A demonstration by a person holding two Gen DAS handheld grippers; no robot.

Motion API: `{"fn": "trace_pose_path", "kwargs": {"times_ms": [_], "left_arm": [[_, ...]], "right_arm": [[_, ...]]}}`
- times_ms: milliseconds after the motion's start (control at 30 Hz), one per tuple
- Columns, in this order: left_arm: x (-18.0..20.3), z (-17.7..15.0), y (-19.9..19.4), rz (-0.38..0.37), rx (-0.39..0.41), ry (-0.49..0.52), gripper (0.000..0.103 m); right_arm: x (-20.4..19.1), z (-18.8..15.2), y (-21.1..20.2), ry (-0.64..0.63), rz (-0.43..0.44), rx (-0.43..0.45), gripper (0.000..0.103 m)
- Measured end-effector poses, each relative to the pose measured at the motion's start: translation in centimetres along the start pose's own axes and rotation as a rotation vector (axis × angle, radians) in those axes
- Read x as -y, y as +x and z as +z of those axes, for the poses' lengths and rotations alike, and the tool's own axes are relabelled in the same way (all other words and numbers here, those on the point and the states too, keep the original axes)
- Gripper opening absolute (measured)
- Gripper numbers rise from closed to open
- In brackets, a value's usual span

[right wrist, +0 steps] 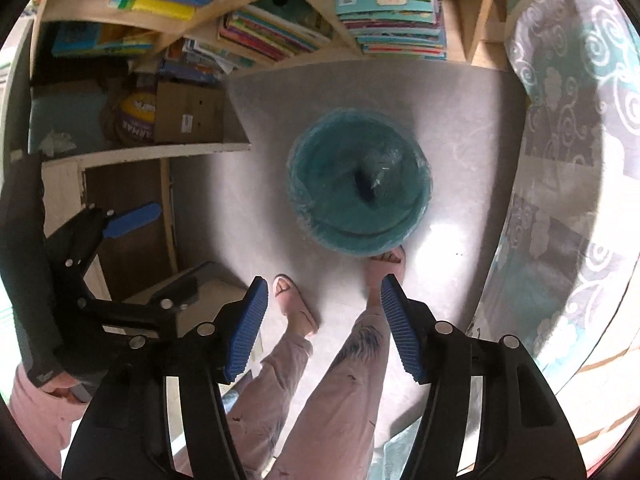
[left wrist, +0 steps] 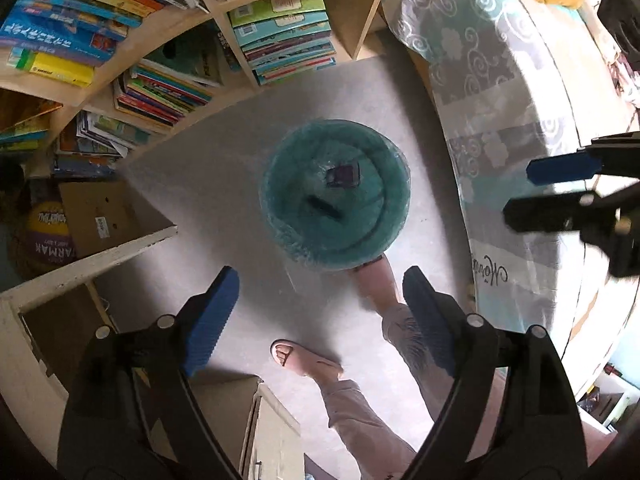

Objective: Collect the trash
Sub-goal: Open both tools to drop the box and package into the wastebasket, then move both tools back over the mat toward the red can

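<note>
Round teal bin — crinkly plastic liner, dark scraps.

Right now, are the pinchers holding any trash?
No. The left tool and right tool are both open and empty, above the teal bin, which has trash inside.

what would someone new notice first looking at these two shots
A round teal bin with a clear liner stands mid-floor, dark scraps at its bottom. Both claws, left and right, hang open and empty above it. Book-crammed wooden shelves curve behind, and the person's pink slippers stand beside the bin.
</note>
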State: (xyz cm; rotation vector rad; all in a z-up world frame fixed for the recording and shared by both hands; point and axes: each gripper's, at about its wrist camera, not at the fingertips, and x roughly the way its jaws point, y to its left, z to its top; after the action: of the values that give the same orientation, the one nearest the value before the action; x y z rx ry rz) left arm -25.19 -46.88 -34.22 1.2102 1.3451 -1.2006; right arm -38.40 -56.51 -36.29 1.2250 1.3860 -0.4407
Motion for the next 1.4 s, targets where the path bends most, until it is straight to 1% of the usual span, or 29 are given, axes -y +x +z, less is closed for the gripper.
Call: {"fn": "trace_pose_path", "kwargs": {"times_ms": [233, 400, 467, 500, 600, 733, 800, 833, 900, 933, 1000, 1133, 1267, 1400], "left_arm": [[-1.0, -2.6, -2.7, -0.029, 0.049, -0.063, 0.082], [-1.8, -5.8, -6.2, -0.046, 0.100, -0.130, 0.082], [-2.4, -7.6, -8.5, -0.025, 0.133, -0.181, 0.082], [-2.6, -8.6, -9.7, -0.001, 0.145, -0.208, 0.082], [-3.4, -10.9, -12.3, 0.047, 0.155, -0.275, 0.082], [-5.1, -15.4, -17.3, 0.069, 0.227, -0.408, 0.082], [-6.1, -17.7, -19.2, 0.103, 0.254, -0.472, 0.084], [-6.8, -19.5, -20.6, 0.127, 0.277, -0.523, 0.085], [-7.9, -21.7, -22.0, 0.151, 0.297, -0.585, 0.086], [-8.7, -23.6, -23.0, 0.166, 0.312, -0.634, 0.086], [-9.6, -25.6, -24.0, 0.183, 0.320, -0.691, 0.087], [-11.8, -31.0, -25.9, 0.240, 0.349, -0.812, 0.087], [-13.3, -35.3, -27.0, 0.277, 0.370, -0.885, 0.089], [-15.1, -39.6, -27.9, 0.343, 0.383, -0.961, 0.089]], "right_arm": [[-0.2, -1.2, -2.0, -0.025, -0.011, 0.029, 0.060], [-2.4, -2.5, -4.0, -0.113, -0.019, 0.051, 0.060], [-3.9, -3.1, -5.2, -0.168, -0.019, 0.065, 0.060], [-4.9, -3.5, -5.9, -0.205, -0.022, 0.074, 0.061], [-7.7, -4.4, -7.6, -0.313, -0.033, 0.096, 0.068], [-12.5, -5.4, -9.8, -0.496, -0.036, 0.113, 0.068], [-15.3, -5.8, -11.0, -0.592, -0.029, 0.121, 0.072], [-16.6, -5.9, -11.5, -0.634, -0.026, 0.124, 0.073], [-19.7, -6.3, -12.4, -0.719, -0.016, 0.132, 0.074], [-21.6, -6.6, -12.8, -0.771, -0.006, 0.131, 0.074], [-24.6, -7.1, -13.2, -0.844, 0.004, 0.133, 0.075], [-31.0, -8.8, -13.6, -1.010, 0.030, 0.129, 0.075], [-36.6, -10.9, -13.5, -1.144, 0.027, 0.135, 0.075], [-41.6, -12.6, -12.3, -1.247, 0.038, 0.121, 0.078]]}}
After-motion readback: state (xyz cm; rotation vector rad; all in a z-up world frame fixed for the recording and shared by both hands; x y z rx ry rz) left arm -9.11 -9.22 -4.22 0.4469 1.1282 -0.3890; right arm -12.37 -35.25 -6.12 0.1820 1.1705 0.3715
